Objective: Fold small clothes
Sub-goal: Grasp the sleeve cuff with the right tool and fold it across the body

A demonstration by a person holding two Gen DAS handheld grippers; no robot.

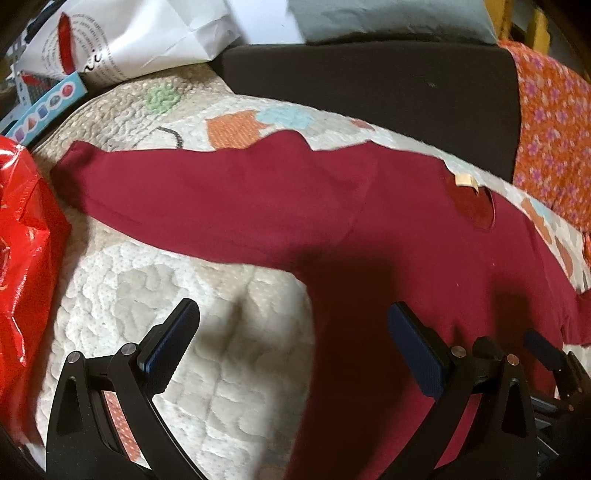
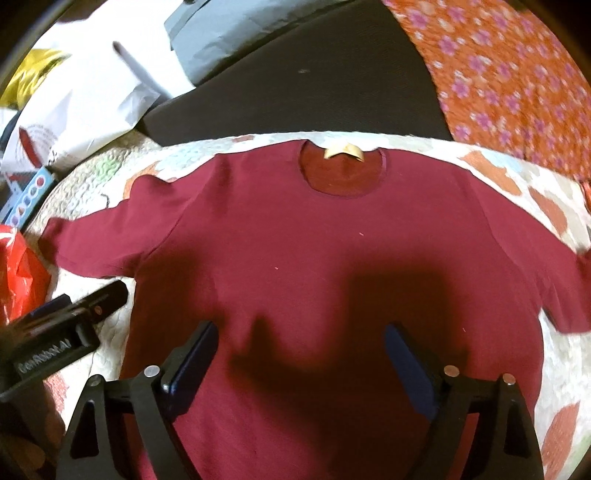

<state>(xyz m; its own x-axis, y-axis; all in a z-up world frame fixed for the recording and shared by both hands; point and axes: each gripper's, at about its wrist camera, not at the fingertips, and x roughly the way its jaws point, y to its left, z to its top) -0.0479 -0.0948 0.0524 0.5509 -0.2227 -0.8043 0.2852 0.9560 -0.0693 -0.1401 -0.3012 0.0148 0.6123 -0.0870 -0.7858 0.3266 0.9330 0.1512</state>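
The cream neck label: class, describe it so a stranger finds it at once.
Start from the quilted bedspread, where a dark red shirt lies spread flat. Go to its round neckline at the far edge. The cream neck label sits there, the only pale patch on the red cloth.

A patchwork quilt point(image 1: 177, 280) covers the bed, with a dark cushion point(image 1: 369, 96) at its far edge. A red bag point(image 1: 22, 258) lies left, with a white bag point(image 1: 140, 40) and a colourful box point(image 1: 48, 107) beyond; an orange floral cloth point(image 2: 509, 85) lies right, a grey pillow point(image 1: 391, 18) behind
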